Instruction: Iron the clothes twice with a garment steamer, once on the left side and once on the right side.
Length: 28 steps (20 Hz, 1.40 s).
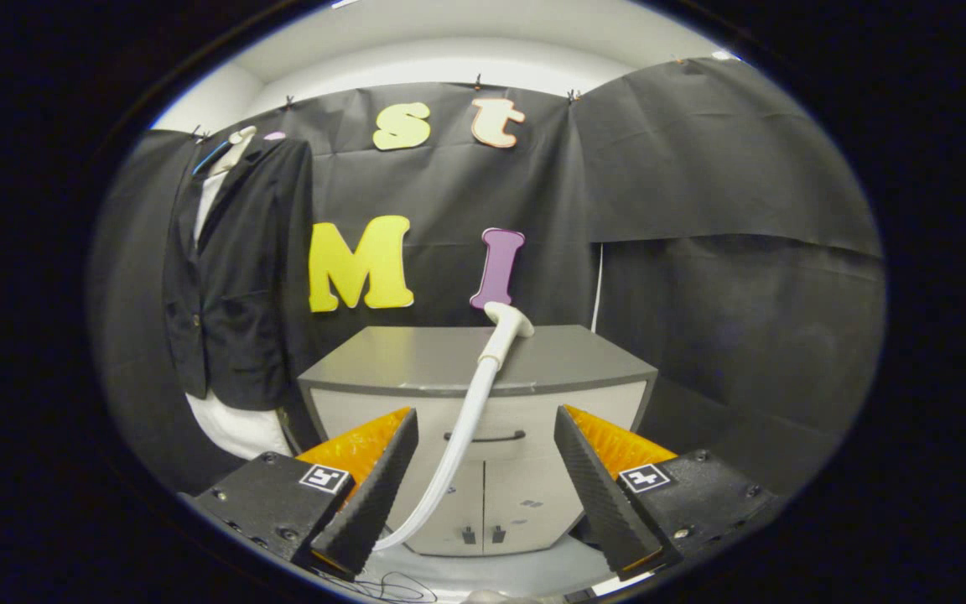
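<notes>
A white garment steamer head (506, 322) lies on top of a grey cabinet (416, 356), well beyond my fingers. Its pale hose (458, 436) runs down over the cabinet's front and passes between the fingers toward the floor. A dark jacket over a white shirt (236, 277) hangs on the booth wall to the left of the cabinet. My gripper (483, 482) is open and holds nothing; the hose runs nearer the left finger (378, 495) without being pressed.
The grey cabinet has a drawer handle (487, 436) and two lower doors facing me. Black cloth walls close in behind and on the right. A thin dark cable (391, 587) lies on the light floor just below the fingers.
</notes>
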Available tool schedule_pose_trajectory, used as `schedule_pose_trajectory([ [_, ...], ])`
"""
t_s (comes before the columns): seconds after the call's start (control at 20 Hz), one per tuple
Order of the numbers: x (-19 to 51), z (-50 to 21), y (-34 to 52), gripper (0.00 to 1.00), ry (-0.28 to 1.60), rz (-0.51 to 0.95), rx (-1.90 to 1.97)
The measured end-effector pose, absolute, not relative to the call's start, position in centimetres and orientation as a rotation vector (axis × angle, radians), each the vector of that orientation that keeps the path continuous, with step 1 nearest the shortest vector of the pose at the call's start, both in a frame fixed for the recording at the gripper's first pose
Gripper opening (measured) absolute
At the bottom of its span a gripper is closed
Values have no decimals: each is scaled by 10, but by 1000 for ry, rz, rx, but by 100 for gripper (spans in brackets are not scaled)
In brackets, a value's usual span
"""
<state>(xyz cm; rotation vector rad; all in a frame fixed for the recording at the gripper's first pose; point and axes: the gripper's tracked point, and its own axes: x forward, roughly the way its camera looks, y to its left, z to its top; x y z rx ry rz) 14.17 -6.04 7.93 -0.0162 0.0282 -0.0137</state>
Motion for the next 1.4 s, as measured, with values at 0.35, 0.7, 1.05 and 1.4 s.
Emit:
schedule_pose_trajectory([
  [0.35, 257, 108, -96, 100, 101, 37, 27],
  [0.7, 348, 111, -90, 100, 232, 96, 29],
  [1.05, 383, 97, -77, 100, 366, 139, 10],
  [1.4, 388, 87, -66, 76, 487, 108, 77],
])
